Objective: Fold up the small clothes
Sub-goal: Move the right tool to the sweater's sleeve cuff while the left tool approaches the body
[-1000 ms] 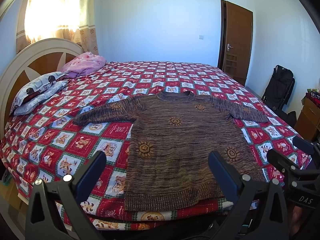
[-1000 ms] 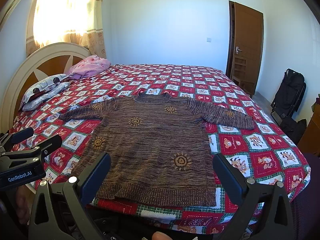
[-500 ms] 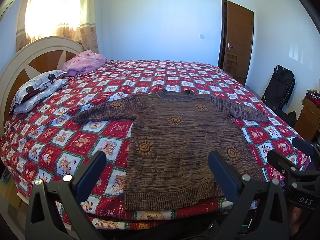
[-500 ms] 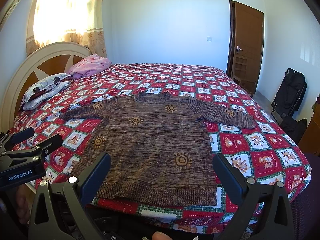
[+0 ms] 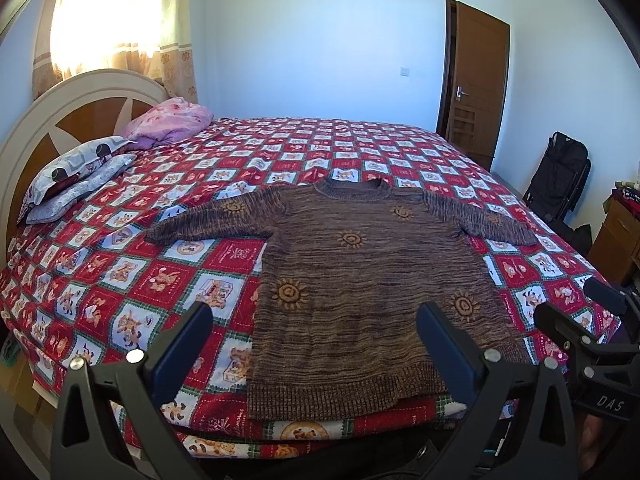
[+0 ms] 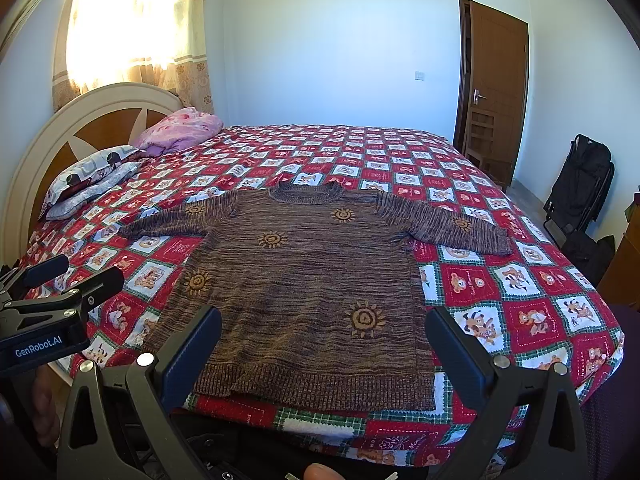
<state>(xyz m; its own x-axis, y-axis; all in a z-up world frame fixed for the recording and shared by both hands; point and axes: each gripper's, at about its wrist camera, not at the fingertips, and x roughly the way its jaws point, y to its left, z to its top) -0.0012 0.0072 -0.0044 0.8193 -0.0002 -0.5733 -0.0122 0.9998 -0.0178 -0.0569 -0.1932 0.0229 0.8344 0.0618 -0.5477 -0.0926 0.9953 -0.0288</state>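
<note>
I had both tongs held off the near edge of the bed (image 5: 120, 264), nothing in them. Left tongs (image 5: 314, 316) were released, jaws spread wide, blue pads on either side of the sweater's lower half in the left wrist view. Right tongs (image 6: 324, 320) were released too, jaws just as wide, framing the hem in the right wrist view. Neither touched the fabric. The sweater (image 5: 360, 280) lay flat on the bed, face up, collar (image 5: 352, 190) toward the far side, hem (image 5: 340, 392) at the near edge, close to the tongs. Brown knit with orange sun marks. Both sleeves were spread out sideways: left sleeve (image 5: 208, 224) toward the headboard (image 5: 24, 152) side, right sleeve (image 5: 484, 220) toward the door (image 5: 476, 84) side. No folds in it yet. The bedspread was a red and white check with cartoon prints. Pillows (image 5: 76, 176) sat stacked by the headboard, a pink bundle (image 5: 168, 124) just beyond them. A curtain (image 5: 120, 24) was lit up bright behind the headboard. A black folded stroller (image 5: 560, 176) leaned on the right wall, and a wooden cabinet (image 5: 616, 236) stood near it. In the left wrist view the right tongs showed at the right edge; in the right wrist view the left tongs showed at the left edge (image 6: 52, 308), with "GenRobot.AI" printed on the body. A fingertip (image 6: 320, 472) poked in at the bottom of the right wrist view.
</note>
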